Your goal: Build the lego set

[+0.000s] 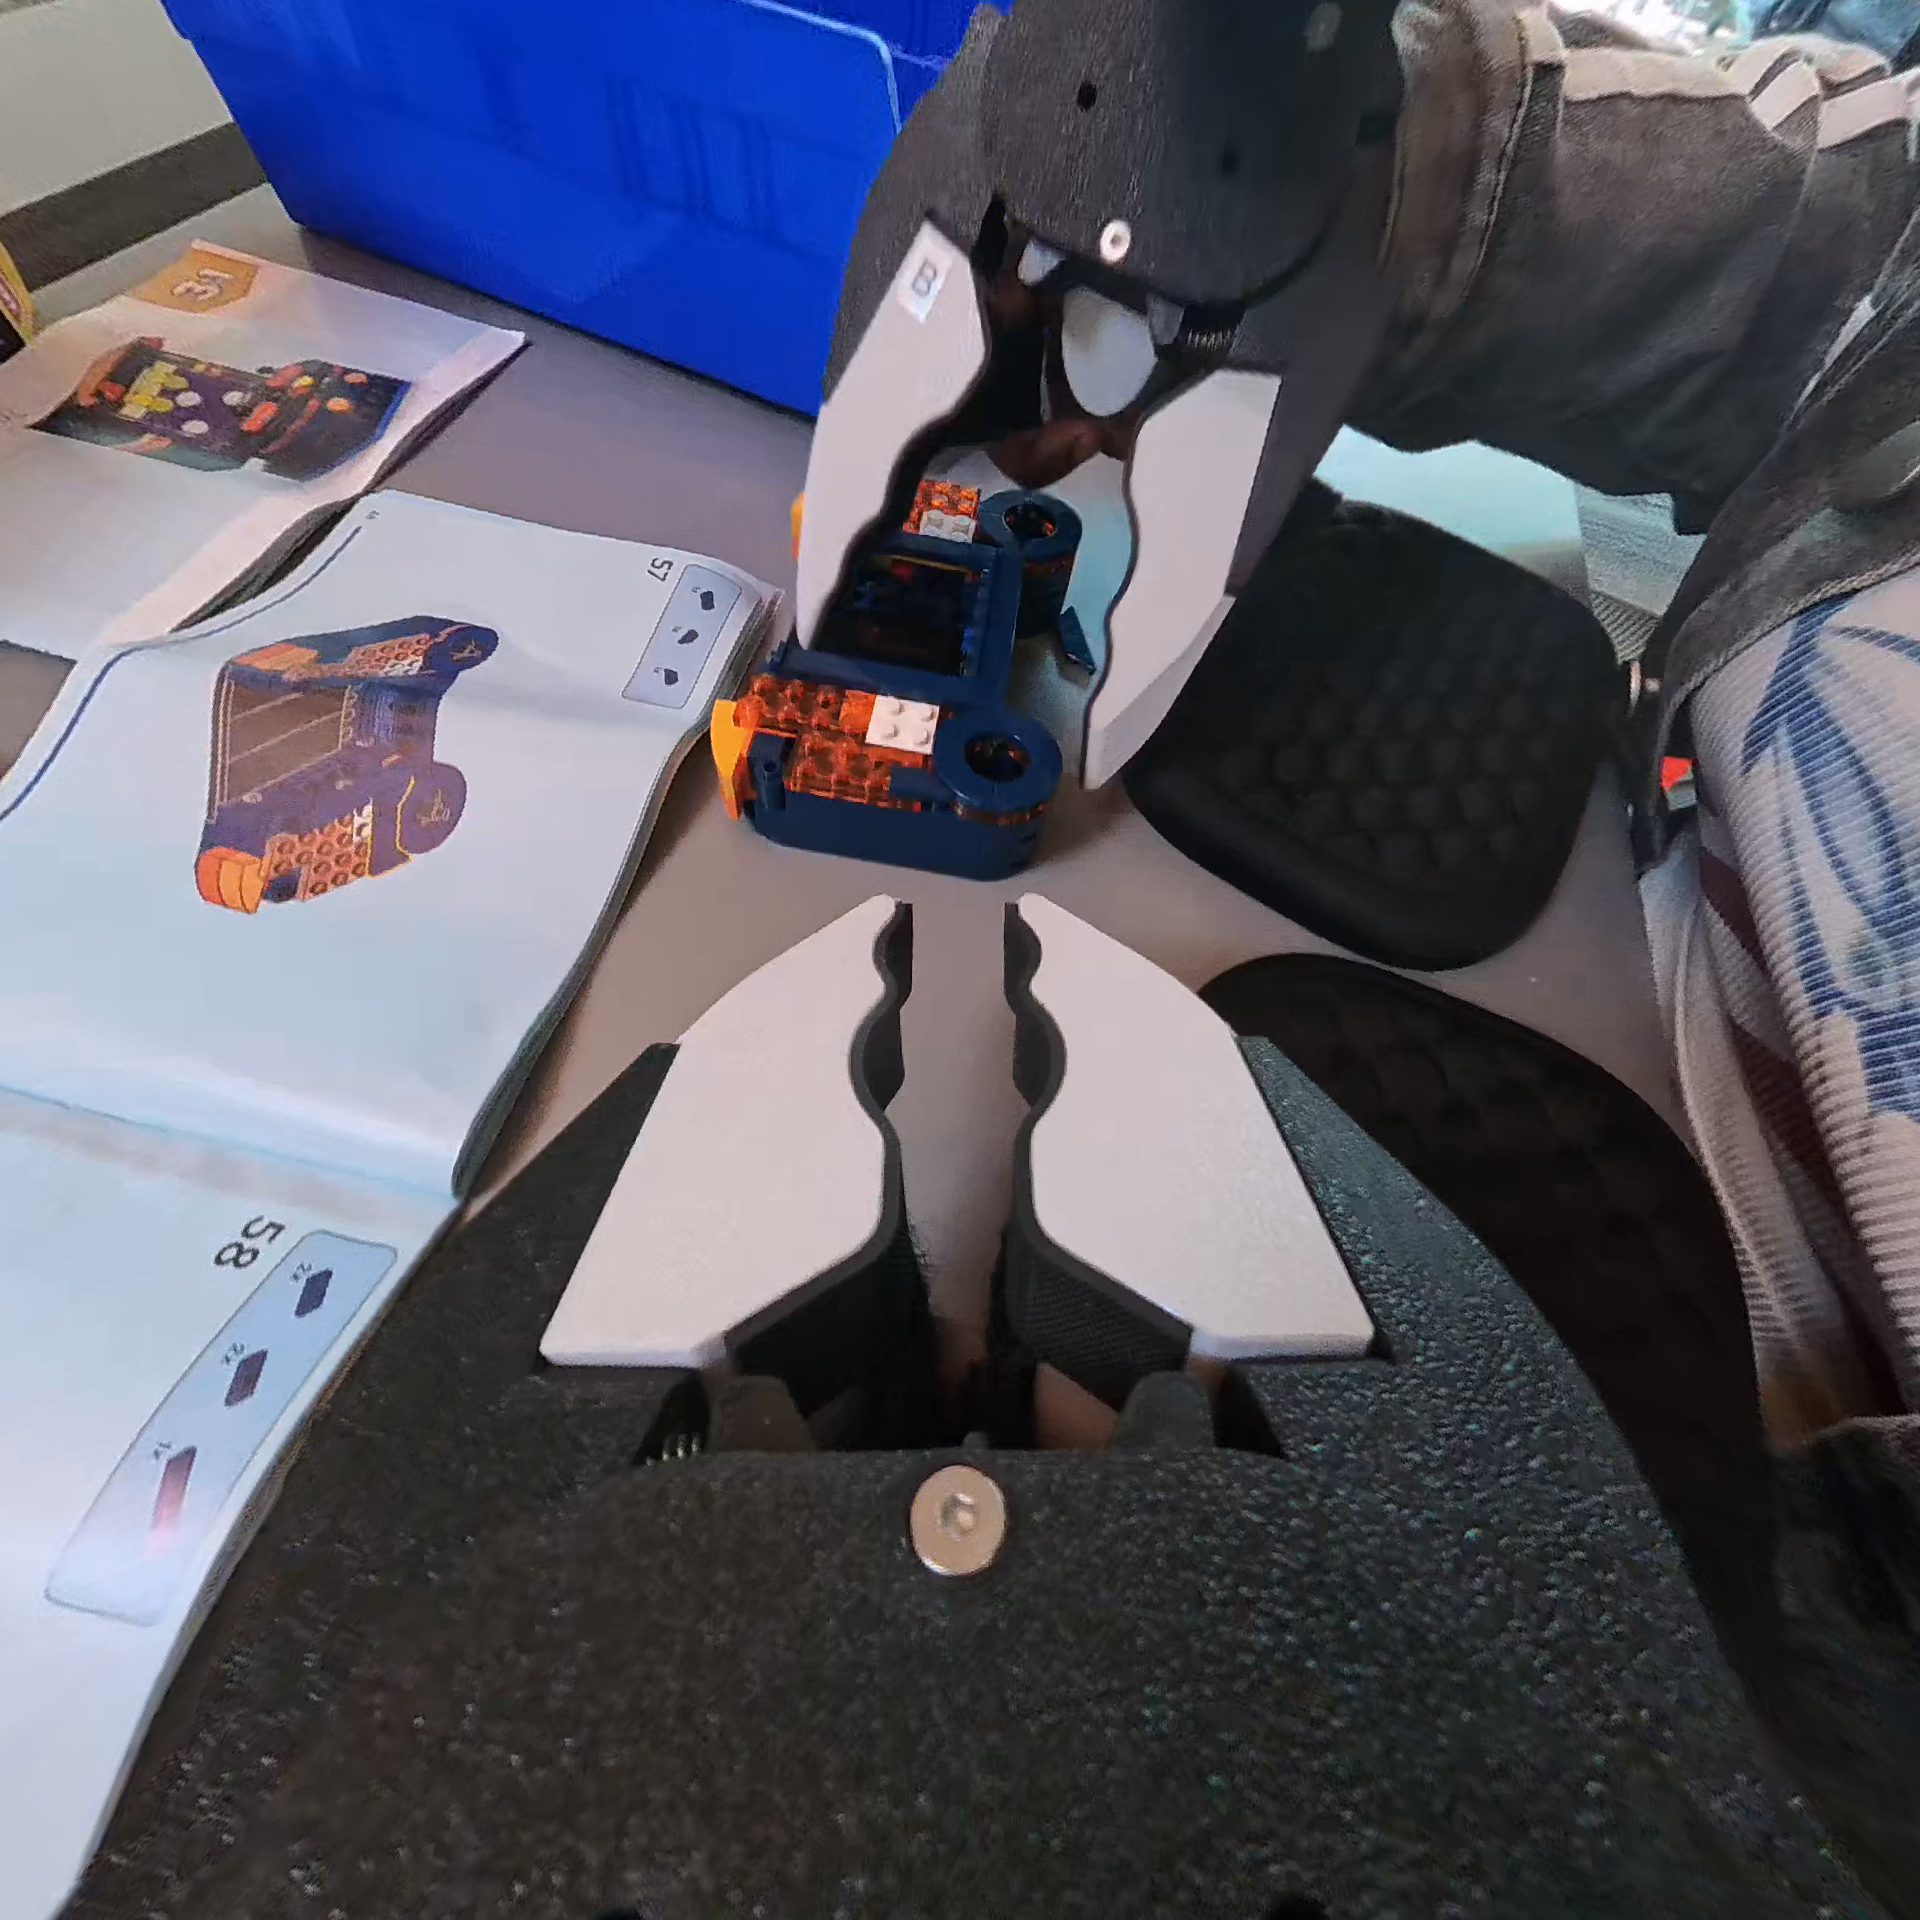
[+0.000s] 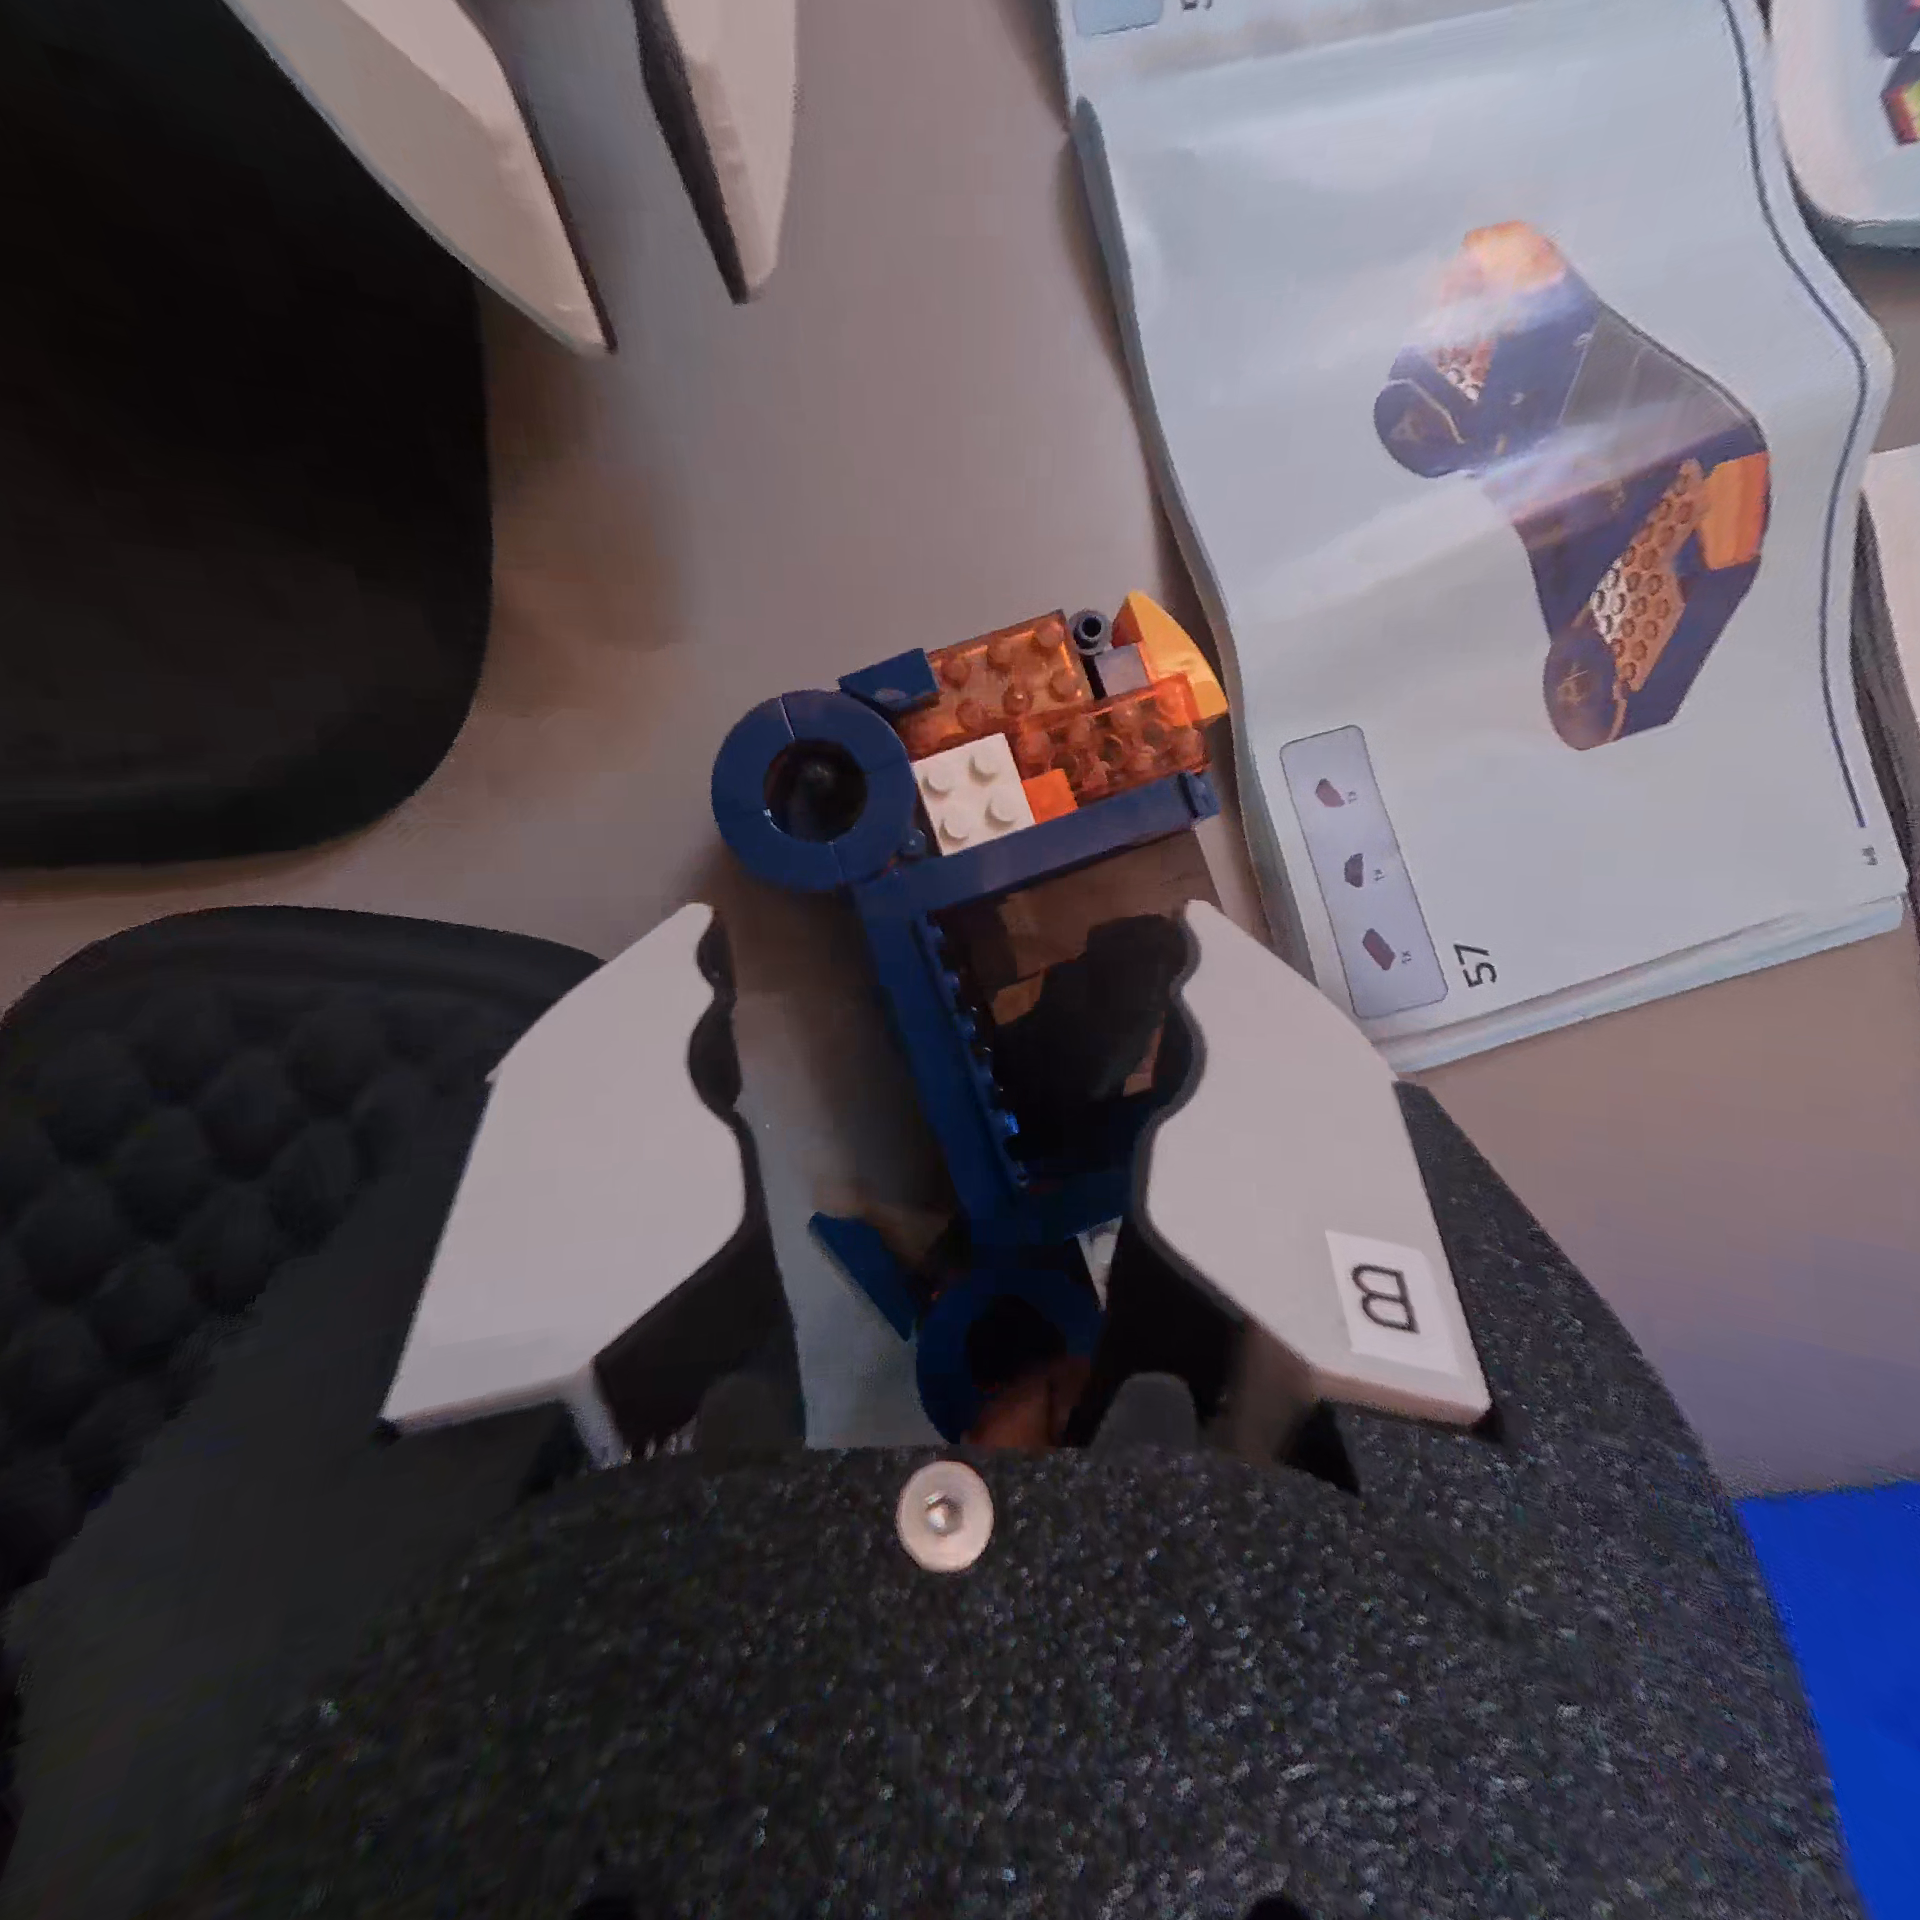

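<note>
The Lego model [image 1: 894, 748] lies on the grey table: a dark blue frame with two round rings, clear orange bricks and a white brick. It also shows in the right wrist view [image 2: 997, 748]. My right gripper [image 2: 945, 914] is open and straddles the model's middle from above, with bare table showing between one finger and the frame. It also shows in the left wrist view [image 1: 961, 696]. My left gripper [image 1: 958, 914] is empty, its fingers a narrow gap apart, just in front of the model. A small dark blue loose piece [image 2: 857, 1252] lies beside the model.
An open instruction booklet [image 1: 312, 727] lies left of the model, with a second booklet [image 1: 208, 384] behind it. A blue bin [image 1: 571, 156] stands at the back. A black padded case [image 1: 1403, 727] lies open to the right. A person's sleeve [image 1: 1662, 260] reaches in. Spacing between my two grippers at the tips: around 9 centimetres. The small dark blue loose piece [image 2: 857, 1252] is about 6 centimetres from my right fingertips and 15 centimetres from my left. It turns up in the left wrist view [image 1: 1072, 648] as well.
</note>
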A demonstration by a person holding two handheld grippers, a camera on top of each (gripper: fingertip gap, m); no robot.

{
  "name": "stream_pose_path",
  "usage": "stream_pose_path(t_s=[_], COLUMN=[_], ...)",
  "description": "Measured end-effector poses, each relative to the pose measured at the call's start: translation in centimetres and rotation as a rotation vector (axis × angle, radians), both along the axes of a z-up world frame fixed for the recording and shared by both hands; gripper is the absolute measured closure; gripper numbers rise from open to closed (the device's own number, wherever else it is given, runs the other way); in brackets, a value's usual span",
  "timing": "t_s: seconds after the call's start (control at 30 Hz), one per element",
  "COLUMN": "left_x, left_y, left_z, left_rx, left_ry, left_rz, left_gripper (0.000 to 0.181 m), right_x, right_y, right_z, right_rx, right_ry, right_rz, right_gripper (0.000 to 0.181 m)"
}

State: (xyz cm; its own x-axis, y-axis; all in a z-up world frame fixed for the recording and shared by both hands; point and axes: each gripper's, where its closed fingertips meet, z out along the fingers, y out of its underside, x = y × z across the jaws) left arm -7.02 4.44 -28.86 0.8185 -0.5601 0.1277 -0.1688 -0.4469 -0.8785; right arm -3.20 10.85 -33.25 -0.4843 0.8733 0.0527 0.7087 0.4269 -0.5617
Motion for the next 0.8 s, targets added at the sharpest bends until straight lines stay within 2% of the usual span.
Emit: stream_pose_path(t_s=[0.13,0.27,0.4,0.57,0.7,0.8], left_x=[0.4,-0.4,-1.3,-1.2,0.4,0.2], left_y=[0.7,1.2,1.7,1.7,1.7,2.2], left_z=[-0.1,-0.2,0.4,-0.4,-0.8,-1.5], left_rx=[0.006,0.006,0.073,0.045,0.025,0.015], left_ry=[-0.022,-0.015,-0.013,0.041,0.027,0.075], left_rz=[0.009,0.07,0.126,0.099,0.014,0.032], left_gripper=[0.165,0.16,0.18,0.181,0.181,0.181], right_x=[-0.5,-1.3,-2.0,-2.3,-2.3,-2.4], right_y=[-0.8,-1.7,-3.0,-3.2,-3.2,-3.2], right_z=[0.0,0.1,0.4,1.8,2.0,2.0], right_rx=[-0.012,-0.021,-0.04,-0.105,-0.113,-0.116], right_ry=[0.019,0.041,0.069,0.117,0.133,0.138], right_rz=[0.035,0.051,0.089,0.09,0.094,0.096], right_gripper=[0.118,0.12,0.122,0.118,0.121,0.122])
